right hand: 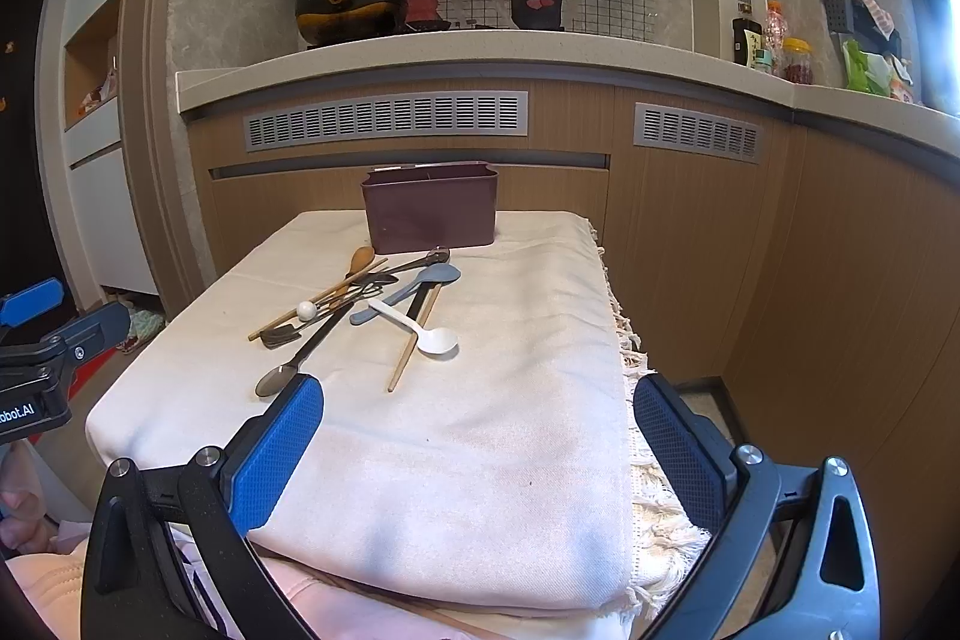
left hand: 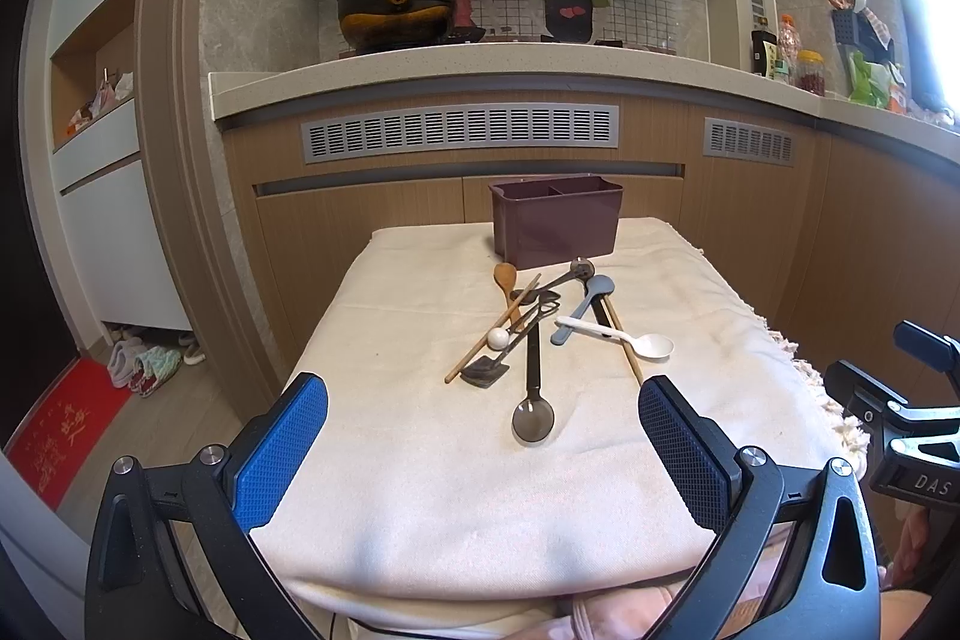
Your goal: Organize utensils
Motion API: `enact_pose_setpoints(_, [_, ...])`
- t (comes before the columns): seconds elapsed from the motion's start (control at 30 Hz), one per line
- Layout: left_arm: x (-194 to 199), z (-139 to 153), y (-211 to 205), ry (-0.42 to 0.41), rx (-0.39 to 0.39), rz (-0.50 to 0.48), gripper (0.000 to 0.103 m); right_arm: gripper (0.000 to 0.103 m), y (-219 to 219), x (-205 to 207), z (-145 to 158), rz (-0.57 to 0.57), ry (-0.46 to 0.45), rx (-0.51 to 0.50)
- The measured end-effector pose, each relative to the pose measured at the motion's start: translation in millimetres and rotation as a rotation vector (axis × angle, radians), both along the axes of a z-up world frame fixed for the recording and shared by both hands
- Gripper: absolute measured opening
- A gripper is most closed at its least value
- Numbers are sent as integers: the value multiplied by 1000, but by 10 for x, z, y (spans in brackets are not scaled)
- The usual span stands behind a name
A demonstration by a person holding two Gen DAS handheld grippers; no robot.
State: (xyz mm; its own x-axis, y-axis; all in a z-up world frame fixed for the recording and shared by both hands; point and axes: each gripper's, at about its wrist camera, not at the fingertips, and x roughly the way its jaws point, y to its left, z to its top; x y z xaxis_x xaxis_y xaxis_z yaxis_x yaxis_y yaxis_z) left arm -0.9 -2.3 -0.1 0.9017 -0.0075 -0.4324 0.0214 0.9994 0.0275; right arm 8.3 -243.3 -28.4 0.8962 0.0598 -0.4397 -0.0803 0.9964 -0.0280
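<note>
Cream cloth (left hand: 420, 490) is carrying a tangled utensil pile (left hand: 540, 322) just before the maroon divided caddy (left hand: 555, 223), and we are hovering at the near edge. Left gripper (left hand: 483, 451) and right gripper (right hand: 480, 445) are gaping wide, empty. We are judging the white plastic spoon (right hand: 429, 331) the easiest first pick.

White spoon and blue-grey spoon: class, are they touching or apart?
Touching. In the left wrist view the white spoon's handle lies across the blue-grey spoon's handle, with no gap visible where they cross.

A cream cloth (left hand: 420, 460) covers the table, bearing a brown caddy (left hand: 555, 223) and piled utensils (left hand: 534, 322).
</note>
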Motion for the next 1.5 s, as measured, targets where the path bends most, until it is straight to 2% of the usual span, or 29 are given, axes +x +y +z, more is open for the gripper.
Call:
enact_pose_setpoints(0.3, [45,-67,-68,19,16,-20,103,103,2,47,10,5,2,-10])
enact_pose_setpoints(0.47, [211,-98,-129,56,40,-69,103,103,14,170,75,1,-15,-35])
enact_pose_setpoints(0.67, [620,-138,-119,119,0,-107,103,103,66,500,172,-3,-23,-91])
enact_pose_setpoints(0.8, [997,-191,-14,185,-74,-151,103,103,132,759,194,16,-32,-155])
enact_pose_setpoints(0.9, [1277,-267,43,245,-94,-167,103,103,190,1010,146,58,-8,-177])
enact_pose_setpoints(1.1, [1841,-433,182,367,-57,-166,103,103,348,1559,-36,218,95,-177])
enact_pose_setpoints(1.2, [2126,-557,375,439,-110,-123,103,102,461,1868,-159,305,173,-184])
enact_pose_setpoints(1.27, [2259,-609,472,461,-141,-89,103,86,562,2051,-263,367,227,-198])
enact_pose_setpoints(1.33, [2395,-654,575,469,-168,-55,103,57,676,2232,-381,428,294,-224])
enact_pose_setpoints(1.4, [2517,-705,674,488,-213,-58,103,46,756,2382,-507,489,364,-221])
enact_pose_setpoints(1.47, [2620,-755,776,506,-266,-58,103,40,831,2514,-649,539,431,-217])
enact_pose_setpoints(1.5, [2660,-762,809,507,-269,-52,103,35,867,2558,-702,548,448,-226])
